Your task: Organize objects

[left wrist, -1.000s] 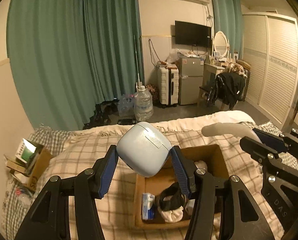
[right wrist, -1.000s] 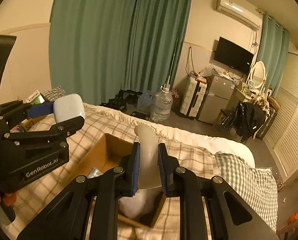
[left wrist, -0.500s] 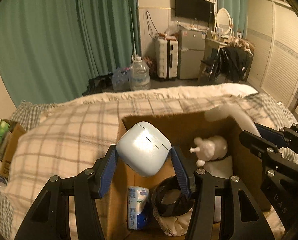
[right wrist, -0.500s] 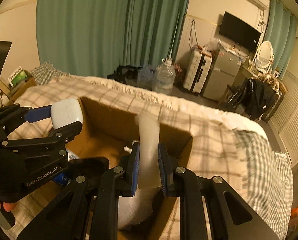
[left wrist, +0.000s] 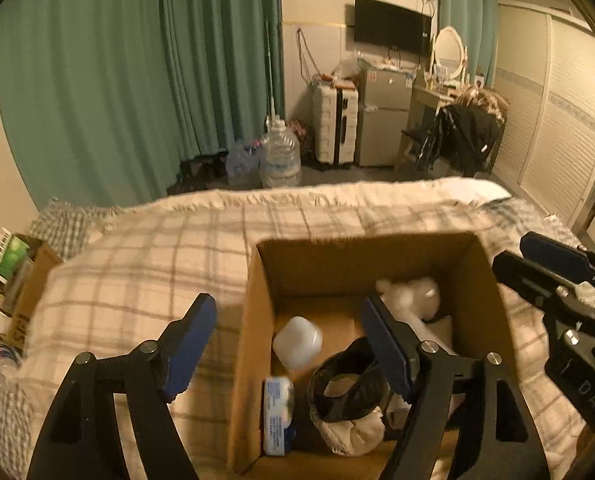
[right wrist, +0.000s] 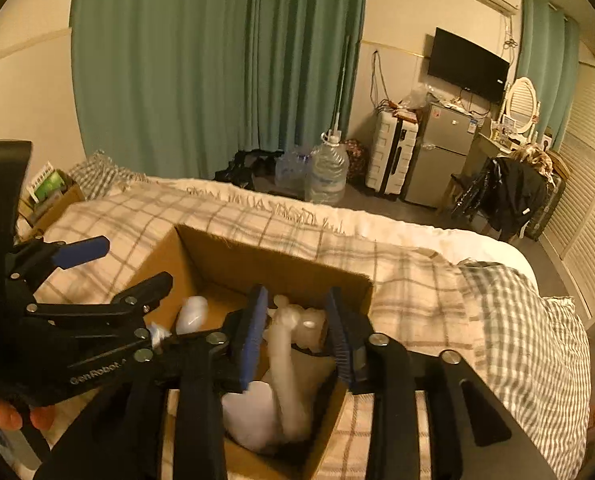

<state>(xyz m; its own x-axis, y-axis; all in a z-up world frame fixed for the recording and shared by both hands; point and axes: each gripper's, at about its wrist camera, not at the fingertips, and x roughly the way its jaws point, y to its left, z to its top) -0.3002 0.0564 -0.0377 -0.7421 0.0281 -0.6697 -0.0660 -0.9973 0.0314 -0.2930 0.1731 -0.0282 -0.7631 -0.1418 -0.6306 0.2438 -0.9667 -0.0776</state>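
Inspected at the cardboard box (left wrist: 253, 360), taken as landmark throughout.

Largest first: checked blanket (left wrist: 145, 256) spread under and around the box on all visible sides. Box itself upright, top open, resting on that blanket.

Left gripper (left wrist: 285, 344) held above the box's near-left corner, jaws spread wide, nothing between them; one fingertip over the blanket outside the left wall, the other over the box interior. Right gripper (right wrist: 297, 340) held over the box's right portion, jaws likewise parted and gripping nothing.

Inside the box, right side: long white tube (right wrist: 285, 364) leaning loose between the right gripper's fingers, blurred, contact with either pad not determinable. White pump bottle (left wrist: 413, 296) lying near the far-right inner corner. Black band (left wrist: 349, 388) resting on a white cloth bundle (left wrist: 353, 432) toward the near wall, centre. Pale blue case (left wrist: 297, 342) lying against the inside of the left wall, blurred; whether settled on the floor of the box could not be told. Blue-and-white packet (left wrist: 277, 416) standing against the inside left wall, nearer than the case.
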